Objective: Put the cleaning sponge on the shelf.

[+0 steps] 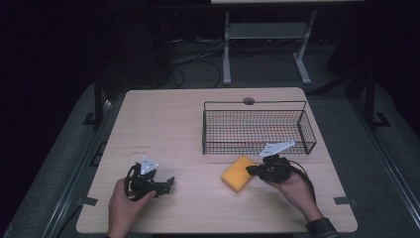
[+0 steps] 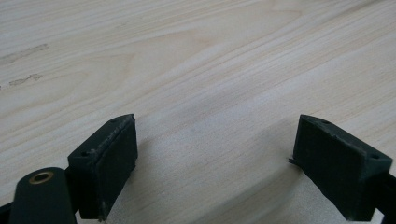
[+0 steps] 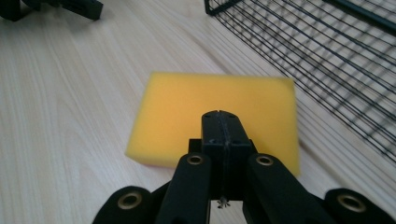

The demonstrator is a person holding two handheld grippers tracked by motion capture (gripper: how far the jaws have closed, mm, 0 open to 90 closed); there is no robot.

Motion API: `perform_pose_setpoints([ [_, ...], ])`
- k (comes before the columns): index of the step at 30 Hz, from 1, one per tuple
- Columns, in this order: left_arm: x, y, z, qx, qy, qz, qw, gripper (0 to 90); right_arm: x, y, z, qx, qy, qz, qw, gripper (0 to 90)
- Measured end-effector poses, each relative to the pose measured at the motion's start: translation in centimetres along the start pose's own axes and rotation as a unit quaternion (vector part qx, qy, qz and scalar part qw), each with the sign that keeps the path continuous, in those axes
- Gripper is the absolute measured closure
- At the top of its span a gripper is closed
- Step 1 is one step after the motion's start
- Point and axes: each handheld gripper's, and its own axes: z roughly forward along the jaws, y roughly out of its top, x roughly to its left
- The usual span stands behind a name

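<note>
On the tabletop [image 1: 188,129] beside the wire basket [image 1: 257,130], right hand-held gripper [image 3: 223,126], jaws pressed together, hovers over the yellow sponge [image 3: 187,112], probably lining up a grab; left hand-held gripper [image 2: 215,154] idles spread.

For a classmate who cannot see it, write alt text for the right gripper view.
The right gripper, its black jaws pressed together with nothing between them, hovers over a flat yellow sponge lying on a pale wooden table. A black wire basket stands beside the sponge.
</note>
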Motion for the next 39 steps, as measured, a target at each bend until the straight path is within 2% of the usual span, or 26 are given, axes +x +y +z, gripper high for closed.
perform_pose_setpoints([
  [11, 0.0, 0.0, 0.0, -0.001, 0.0, -0.002, 1.0, 13.0, 1.8, 2.8, 2.3, 0.001, 0.023, -0.025, 0.9994, 89.4],
  [21, 0.0, 0.0, 0.0, -0.001, 0.001, -0.001, 1.0, 13.1, 3.4, 4.8, 5.8, 0.017, 0.045, -0.04, 0.998, 89.5],
  [28, 0.0, 0.0, 0.0, 0.0, 0.0, 0.001, 1.0, 13.0, 3.5, 4.8, 6.8, 0.03, 0.046, -0.037, 0.9978, 89.5],
  [39, 0.0, 0.0, 0.0, 0.0, 0.0, 0.001, 1.0, 13.1, 3.3, 4.5, 6.9, 0.041, 0.043, -0.032, 0.9977, 89.5],
])
